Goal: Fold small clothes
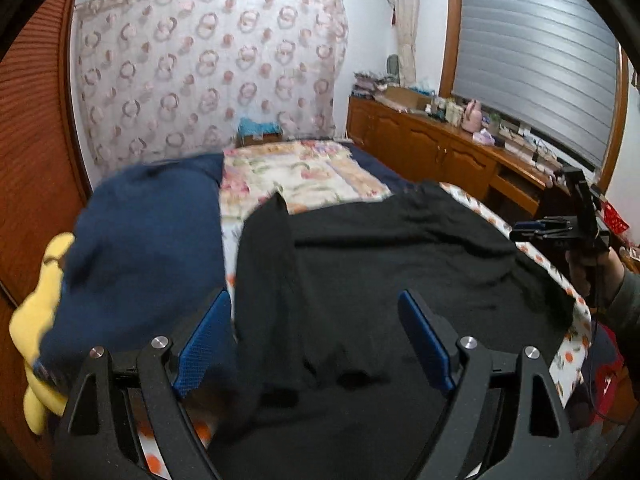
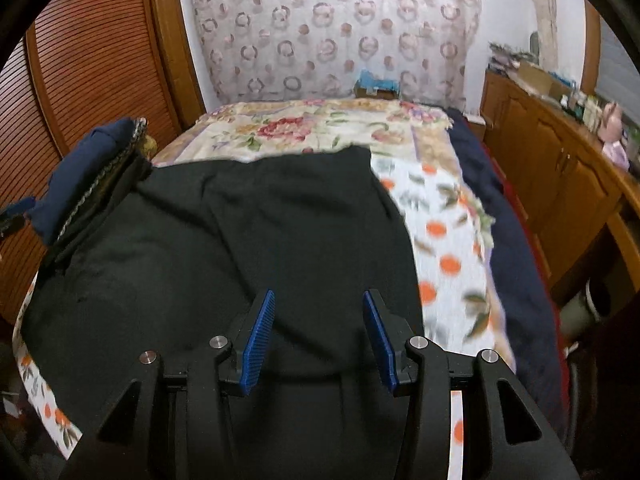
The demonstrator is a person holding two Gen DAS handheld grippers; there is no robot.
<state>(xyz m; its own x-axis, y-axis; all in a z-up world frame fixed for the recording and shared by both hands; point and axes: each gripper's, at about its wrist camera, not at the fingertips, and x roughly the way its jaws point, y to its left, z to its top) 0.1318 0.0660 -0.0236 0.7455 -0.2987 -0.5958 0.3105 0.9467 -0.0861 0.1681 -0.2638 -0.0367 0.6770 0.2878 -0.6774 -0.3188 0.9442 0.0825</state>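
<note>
A black garment [image 1: 400,256] lies spread on the bed, with one part folded over along its left side [image 1: 268,280]. It also fills the middle of the right wrist view [image 2: 248,232]. My left gripper [image 1: 316,336] is open wide just above the garment's near edge, empty. My right gripper [image 2: 318,336] is open above the garment's near part, empty. It also shows at the right of the left wrist view [image 1: 528,228], beside the garment's right edge. A dark blue garment [image 1: 148,240] lies piled to the left.
The bed has an orange-dotted sheet [image 2: 452,264] and a floral blanket [image 2: 304,128] at the far end. A yellow plush toy [image 1: 36,320] sits at the left edge. A wooden cabinet [image 1: 440,148] with clutter runs along the right wall. A wooden wardrobe [image 2: 88,72] stands at the left.
</note>
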